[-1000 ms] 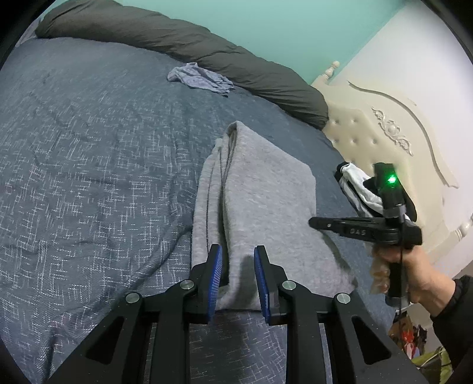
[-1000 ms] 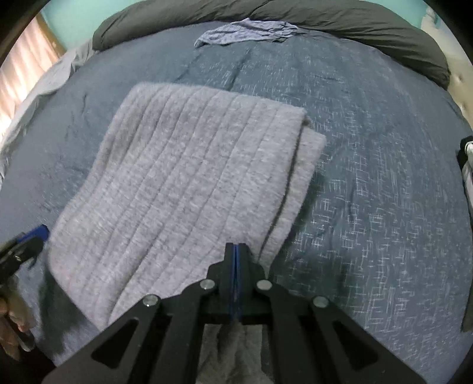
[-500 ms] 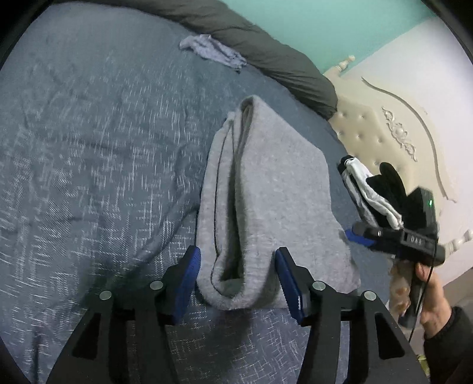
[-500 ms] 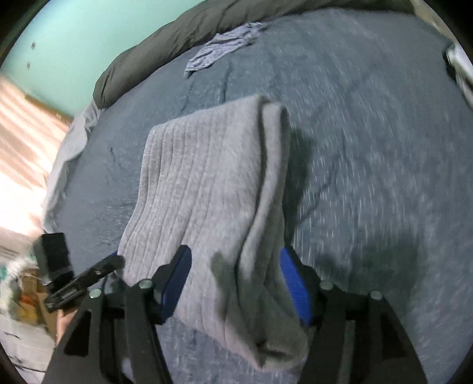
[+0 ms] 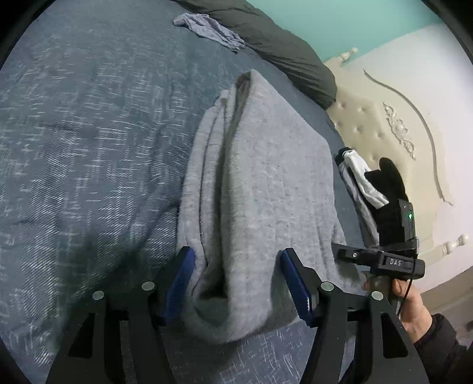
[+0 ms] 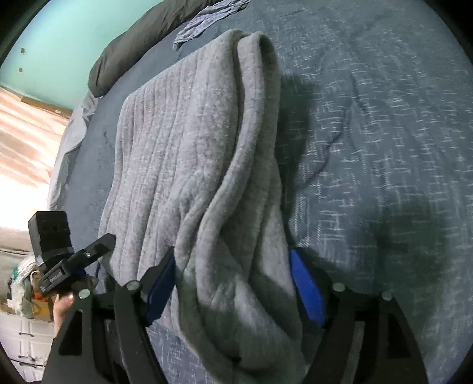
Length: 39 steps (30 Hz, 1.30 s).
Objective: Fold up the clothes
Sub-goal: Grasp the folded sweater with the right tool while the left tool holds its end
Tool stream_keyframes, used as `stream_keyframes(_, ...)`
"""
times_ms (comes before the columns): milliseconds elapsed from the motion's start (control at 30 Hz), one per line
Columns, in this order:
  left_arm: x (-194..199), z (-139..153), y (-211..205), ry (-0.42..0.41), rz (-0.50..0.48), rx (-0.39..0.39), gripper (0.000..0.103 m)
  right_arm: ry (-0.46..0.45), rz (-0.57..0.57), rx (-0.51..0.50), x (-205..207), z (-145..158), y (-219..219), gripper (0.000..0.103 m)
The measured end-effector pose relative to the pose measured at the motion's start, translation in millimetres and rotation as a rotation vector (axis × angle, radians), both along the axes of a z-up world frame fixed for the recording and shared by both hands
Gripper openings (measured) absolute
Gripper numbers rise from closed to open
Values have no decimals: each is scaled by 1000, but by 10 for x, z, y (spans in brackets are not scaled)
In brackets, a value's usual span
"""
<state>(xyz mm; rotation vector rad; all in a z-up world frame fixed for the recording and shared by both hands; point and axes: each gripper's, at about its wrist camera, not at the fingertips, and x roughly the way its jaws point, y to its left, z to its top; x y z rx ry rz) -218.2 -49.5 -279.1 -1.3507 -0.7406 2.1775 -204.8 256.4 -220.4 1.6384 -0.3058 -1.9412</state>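
A folded grey knit garment (image 5: 266, 177) lies in thick layers on the dark blue bedspread (image 5: 74, 133). My left gripper (image 5: 236, 265) straddles one rolled end of it. Its jaws are opening, the cloth lies between the blue pads, and they do not squeeze it. My right gripper (image 6: 233, 265) straddles another thick folded end of the grey garment (image 6: 183, 133). Its jaws are opening too, wide on either side of the layers. Each view shows the other gripper in a hand at the garment's side: the right gripper (image 5: 381, 261) and the left gripper (image 6: 79, 257).
A dark grey duvet roll (image 5: 280, 44) runs along the far side of the bed, with a crumpled blue-grey cloth (image 5: 210, 28) beside it. Black and white clothes (image 5: 363, 183) lie by the cream headboard (image 5: 384, 118). The bed edge and wooden floor (image 6: 26, 133) are at left.
Both pairs of jaws have parted, the right from fully shut. Both grippers have sunk closer to the garment, and the right one has rolled, so the cloth now runs lengthwise in its view.
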Motion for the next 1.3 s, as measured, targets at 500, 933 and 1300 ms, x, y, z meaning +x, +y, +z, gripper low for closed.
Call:
stream_keyframes(500,-123,41,-8,-9,-4,-85,65,-5,50,-99,-107,81,-2,75)
stream_keyframes(933,-163,-44,-28,-46,14,-74,72,-18,41,-70,-127,-50,-262,75)
stream_keyframes(1300,-198,-17,48,-16,-27,-43,46,11,96,-62,-124,-92,-202,53)
